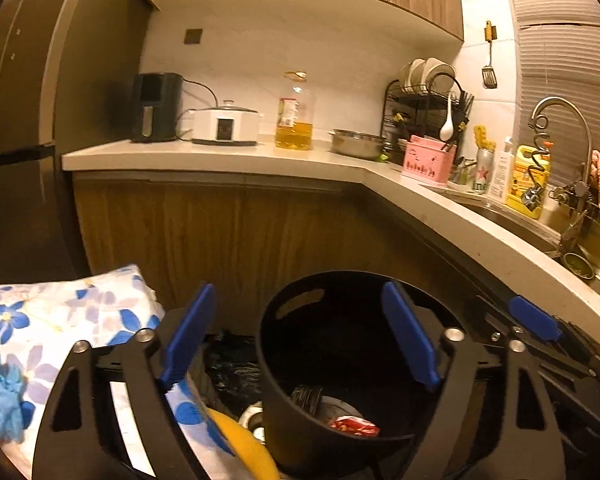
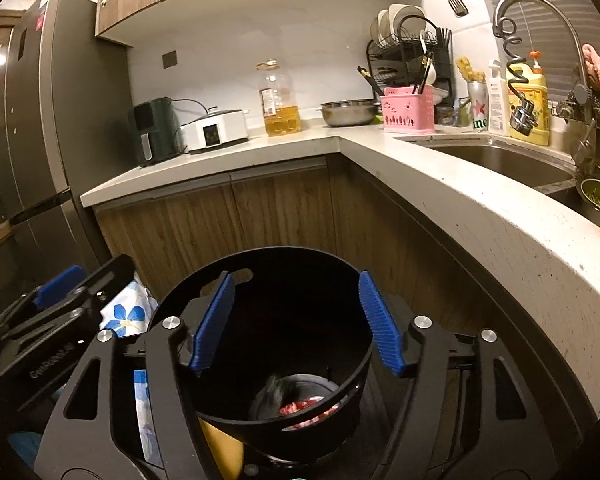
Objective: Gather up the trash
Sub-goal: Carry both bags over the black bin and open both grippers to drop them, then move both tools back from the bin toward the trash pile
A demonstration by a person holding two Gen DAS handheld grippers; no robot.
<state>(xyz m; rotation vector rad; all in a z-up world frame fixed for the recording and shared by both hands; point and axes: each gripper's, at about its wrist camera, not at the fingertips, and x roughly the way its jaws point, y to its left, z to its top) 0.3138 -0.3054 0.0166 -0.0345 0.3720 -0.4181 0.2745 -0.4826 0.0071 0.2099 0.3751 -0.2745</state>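
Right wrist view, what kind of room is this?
A home kitchen, most likely. A sink with a curved tap sits in the counter, a dish rack holds plates, and a fridge stands at the left.

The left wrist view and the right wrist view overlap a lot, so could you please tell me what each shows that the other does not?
Only the left wrist view shows blue gloves lying on the floral cloth.

Only the right wrist view shows the fridge front and the sink basin.

Both show the black bin with red trash at its bottom, both open grippers, left and right, over it, the oil bottle and pink basket.
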